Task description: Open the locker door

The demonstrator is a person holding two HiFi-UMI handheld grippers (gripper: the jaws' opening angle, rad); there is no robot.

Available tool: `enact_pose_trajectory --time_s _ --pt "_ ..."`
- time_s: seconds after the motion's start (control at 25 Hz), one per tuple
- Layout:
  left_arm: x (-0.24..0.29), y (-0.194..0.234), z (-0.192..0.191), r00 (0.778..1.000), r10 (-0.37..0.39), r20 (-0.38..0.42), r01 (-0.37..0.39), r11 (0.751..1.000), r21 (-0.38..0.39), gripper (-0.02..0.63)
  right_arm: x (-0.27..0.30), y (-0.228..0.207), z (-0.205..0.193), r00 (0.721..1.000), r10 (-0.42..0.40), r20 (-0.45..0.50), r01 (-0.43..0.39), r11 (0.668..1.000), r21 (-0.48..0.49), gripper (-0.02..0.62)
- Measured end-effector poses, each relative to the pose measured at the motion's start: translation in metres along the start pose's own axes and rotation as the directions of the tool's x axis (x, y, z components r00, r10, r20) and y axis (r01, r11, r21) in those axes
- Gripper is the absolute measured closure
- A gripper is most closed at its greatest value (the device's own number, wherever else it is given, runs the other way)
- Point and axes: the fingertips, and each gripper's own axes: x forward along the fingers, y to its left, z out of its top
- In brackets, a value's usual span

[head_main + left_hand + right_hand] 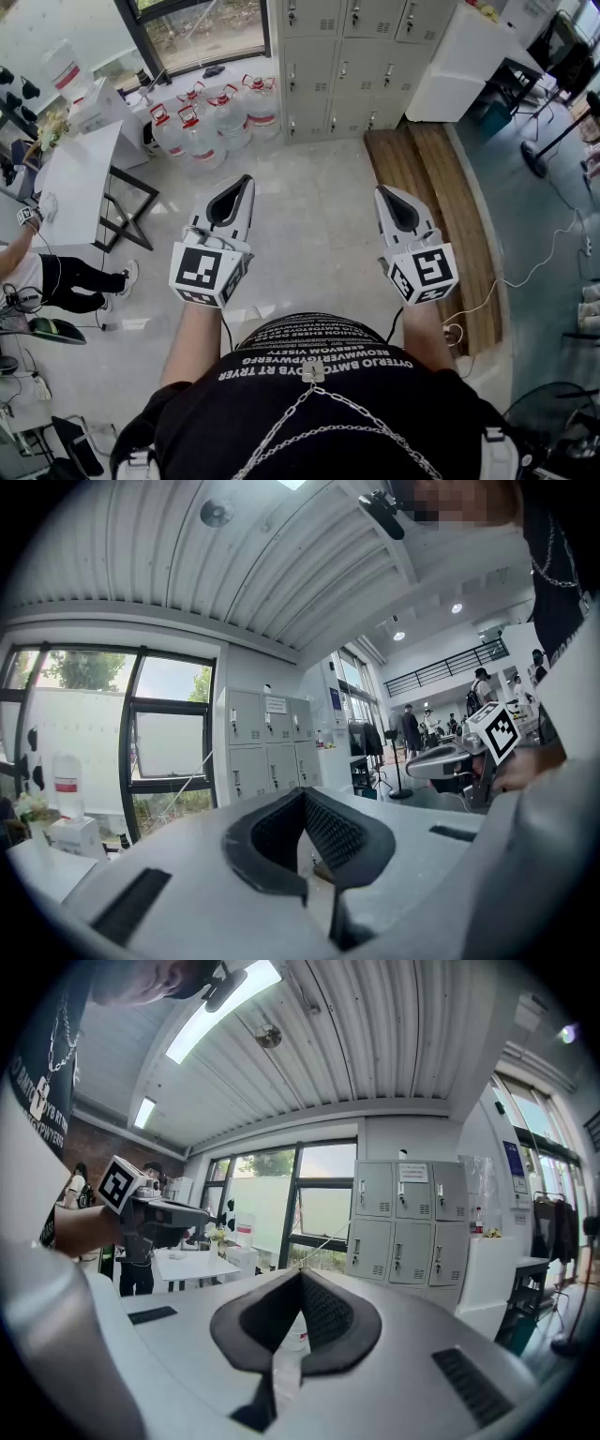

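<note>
Both clenched and empty: left gripper [246, 183] and right gripper [382, 192] are held level, tips meeting.

The grey metal locker bank [347, 66] is at 12 o'clock, well apart from you across the tiled floor. Every door looks closed.

- Close the distance first; nothing is reachable from here.
- Keep off the clear plastic water jugs with red caps [216, 117] at 11 o'clock and the low wooden platform [441, 206] at 1 o'clock.
- Pick one door and spread one gripper's jaws before you reach its small latch handle.
- Go in level, clamp squarely, then pull along the hinge arc, not straight back.
</note>
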Motion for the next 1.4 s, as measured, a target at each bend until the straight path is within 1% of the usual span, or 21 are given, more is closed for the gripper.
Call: enact_pose_trajectory --time_s 0.2,0.4,0.56,0.76,0.8,0.92,1.12,1.28,1.4 --pt "0.002 -0.01 0.0 1.0 0.02 0.01 -0.02 1.0 0.006 0.607 -0.009 -0.006 0.0 1.0 0.006 0.016 -0.006 1.0 0.006 0.6" --pt "-0.002 -0.019 -0.006 0.998 0.055 0.003 -0.055 0.998 0.002 0.607 -0.023 -0.02 -0.005 1.0 -0.004 0.018 0.003 1.0 0.017 0.598" --pt "-0.005 -0.029 -0.009 0.998 0.07 0.003 -0.07 0.998 -0.009 0.607 -0.025 -0.024 -0.011 1.0 0.017 0.002 -0.017 0.999 0.03 0.598" --pt "-0.009 -0.037 -0.019 0.998 0.062 -0.033 -0.062 0.998 -0.003 0.607 -0.02 -0.017 -0.015 0.999 0.053 0.004 -0.053 0.997 0.06 0.598" --pt "-0.01 -0.038 -0.022 0.997 0.059 -0.042 -0.059 0.998 -0.005 0.607 -0.018 -0.015 -0.015 0.998 0.063 0.013 -0.064 0.995 0.073 0.592" --pt "-0.011 -0.035 -0.03 0.997 0.048 -0.062 -0.049 0.999 -0.015 0.607 -0.011 -0.011 -0.016 0.997 0.073 0.036 -0.076 0.992 0.102 0.523" --pt "0.007 -0.02 -0.036 0.997 0.033 -0.066 -0.035 0.999 -0.027 0.607 0.013 -0.012 -0.021 0.997 0.082 0.015 -0.083 0.991 0.106 0.441" --pt "0.033 -0.014 -0.044 0.998 -0.007 -0.063 0.005 0.999 -0.039 0.607 0.032 -0.022 -0.03 0.997 0.076 -0.005 -0.074 0.988 0.136 0.43" --pt "0.058 -0.003 -0.047 0.998 -0.036 -0.056 0.034 0.999 -0.037 0.607 0.053 -0.031 -0.028 0.998 0.067 -0.004 -0.066 0.988 0.142 0.43"
